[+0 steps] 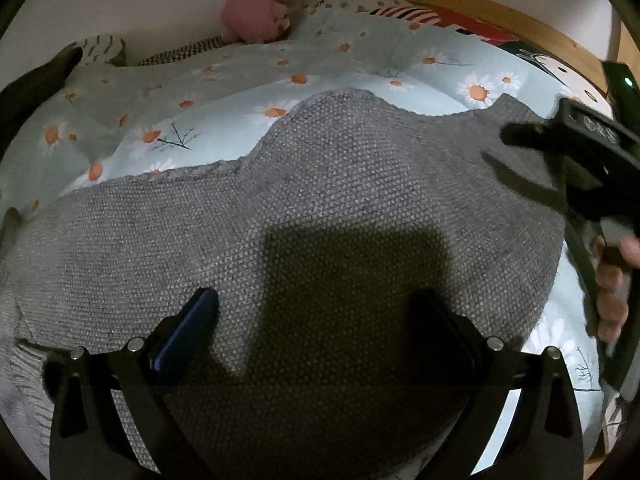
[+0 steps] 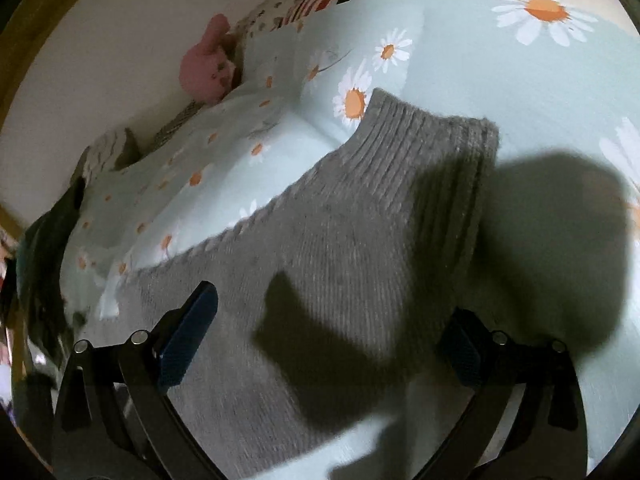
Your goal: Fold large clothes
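Observation:
A grey knitted sweater (image 1: 320, 200) lies spread flat on a bed with a daisy-print cover (image 1: 240, 80). My left gripper (image 1: 320, 312) hovers just above the middle of the sweater, jaws wide open and empty. My right gripper (image 2: 332, 320) is also wide open and empty, over the sweater's ribbed end (image 2: 432, 160). In the left wrist view the right gripper (image 1: 500, 148) shows at the right edge, over the sweater's far right corner, held by a hand.
A pink plush toy (image 1: 260, 10) sits at the head of the bed by the wall; it also shows in the right wrist view (image 2: 206, 64). A wooden bed rail (image 1: 500, 20) runs along the far side. Patterned pillows (image 1: 420, 14) lie beyond the cover. Dark clothing (image 1: 32, 80) lies at the left.

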Available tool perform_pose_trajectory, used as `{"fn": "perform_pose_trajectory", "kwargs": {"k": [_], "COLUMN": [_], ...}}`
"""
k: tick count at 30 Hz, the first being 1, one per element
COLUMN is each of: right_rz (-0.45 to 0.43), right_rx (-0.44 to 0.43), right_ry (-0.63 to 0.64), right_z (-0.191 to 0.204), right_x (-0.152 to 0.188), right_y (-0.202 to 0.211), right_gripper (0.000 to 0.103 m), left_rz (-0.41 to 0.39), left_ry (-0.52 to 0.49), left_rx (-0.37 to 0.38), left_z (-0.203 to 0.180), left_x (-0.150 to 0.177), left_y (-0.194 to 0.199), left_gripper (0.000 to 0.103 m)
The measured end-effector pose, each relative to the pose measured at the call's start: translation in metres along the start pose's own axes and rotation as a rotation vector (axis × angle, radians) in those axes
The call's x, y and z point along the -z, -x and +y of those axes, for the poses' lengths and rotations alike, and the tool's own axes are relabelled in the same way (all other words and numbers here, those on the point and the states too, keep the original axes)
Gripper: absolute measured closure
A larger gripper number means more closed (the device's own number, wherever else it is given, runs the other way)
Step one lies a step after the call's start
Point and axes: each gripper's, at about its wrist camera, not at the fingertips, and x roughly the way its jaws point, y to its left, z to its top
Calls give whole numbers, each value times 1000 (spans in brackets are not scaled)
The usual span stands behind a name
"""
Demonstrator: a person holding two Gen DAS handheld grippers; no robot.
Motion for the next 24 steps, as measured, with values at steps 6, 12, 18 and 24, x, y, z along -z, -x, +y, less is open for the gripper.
{"fn": "perform_pose_trajectory", "kwargs": {"k": [6,12,18,24], "right_rz": [-31,-138,-310,-385], "right_rx": [-74,6,188,218], "right_ry": [7,332,664,762], "right_z": [6,64,132,177], "right_x": [0,33,100,155], "right_y": [9,38,59,67], "right_gripper": [87,94,94,95], "left_rz": [6,-61,-168,43], "left_ry": [5,89,301,450], "left_rx": [10,86,365,518], "left_z": [0,31,89,106], "left_x": [-1,-15,-53,-56], "left_y": [7,50,117,78], "left_gripper": [4,5,5,5]}}
